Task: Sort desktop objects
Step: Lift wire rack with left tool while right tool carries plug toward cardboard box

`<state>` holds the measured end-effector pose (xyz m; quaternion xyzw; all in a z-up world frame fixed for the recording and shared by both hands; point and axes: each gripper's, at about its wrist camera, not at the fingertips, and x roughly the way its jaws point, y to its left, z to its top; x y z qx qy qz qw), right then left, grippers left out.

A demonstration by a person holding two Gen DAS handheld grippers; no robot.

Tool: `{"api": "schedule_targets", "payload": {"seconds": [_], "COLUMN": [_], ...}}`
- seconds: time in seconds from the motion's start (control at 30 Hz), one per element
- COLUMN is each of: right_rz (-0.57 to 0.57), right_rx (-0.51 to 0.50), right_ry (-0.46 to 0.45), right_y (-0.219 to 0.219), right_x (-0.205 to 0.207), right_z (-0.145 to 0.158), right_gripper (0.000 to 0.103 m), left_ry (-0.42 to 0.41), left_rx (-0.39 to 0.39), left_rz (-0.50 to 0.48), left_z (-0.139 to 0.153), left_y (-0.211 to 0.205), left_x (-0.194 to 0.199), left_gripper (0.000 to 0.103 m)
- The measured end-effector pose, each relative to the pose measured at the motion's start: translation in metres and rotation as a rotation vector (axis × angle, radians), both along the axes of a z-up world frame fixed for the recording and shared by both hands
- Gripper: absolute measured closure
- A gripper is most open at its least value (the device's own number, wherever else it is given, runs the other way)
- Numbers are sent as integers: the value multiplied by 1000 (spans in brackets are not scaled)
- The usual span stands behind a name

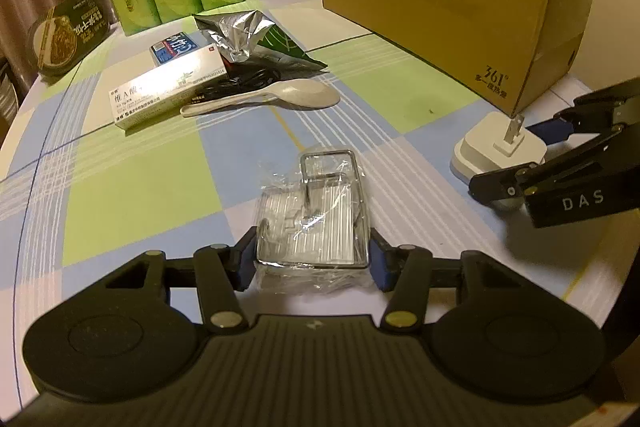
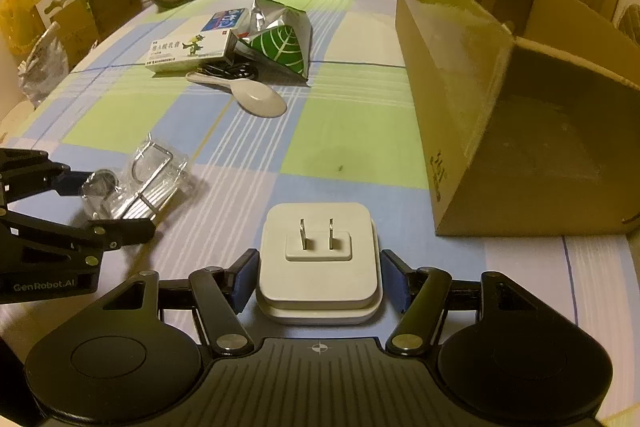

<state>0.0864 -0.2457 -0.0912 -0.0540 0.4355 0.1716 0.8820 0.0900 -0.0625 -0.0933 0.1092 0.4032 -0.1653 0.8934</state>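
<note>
- left gripper (image 1: pixel 312 263): jaws apart, blue pads flanking the near end of the plastic-wrapped metal rack (image 1: pixel 316 211). Pads look just beside the wrap, maybe brushing it; fisheye edge makes contact hard to call. Not clamped.
- rack's long axis runs straight out from the left gripper, wire loop at the far end, so the jaws cross its short width. Good alignment for a squeeze.
- right gripper (image 2: pixel 318 283): jaws apart, straddling the white plug adapter (image 2: pixel 319 259), prongs up. Small gap each side, no grip yet.
- adapter lies flat on the tablecloth (image 2: pixel 352 131), just beside the near corner of the cardboard box (image 2: pixel 460 75). Right hand is clearly the nearer one to the box.
- rack sits well left of the box, open cloth between.
- further out, left of the box: white spoon (image 2: pixel 256 97), black cable, ointment carton (image 2: pixel 188 53), foil bag (image 2: pixel 280 39), all bunched together.
- my read: both hands are at pre-grasp; closing is next, then the adapter has the short carry into the box.
</note>
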Motion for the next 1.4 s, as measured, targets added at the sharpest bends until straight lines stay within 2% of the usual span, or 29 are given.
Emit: {"api": "schedule_targets", "payload": {"seconds": [0.23, 0.53, 1.4], "right_rz": [-19, -28, -55], "right_rx": [34, 68, 129], "right_ry": [-31, -65, -155], "right_y": [-9, -18, -49], "right_x": [-6, -14, -36], "right_z": [17, 33, 75], "right_gripper": [42, 42, 42], "left_ry": [23, 11, -30], "left_rx": [-35, -53, -70], "left_rz": [35, 59, 45], "left_z": [8, 27, 70], "left_y": [-2, -7, -32], "left_x": [-10, -21, -31], "left_gripper": [54, 54, 54]}}
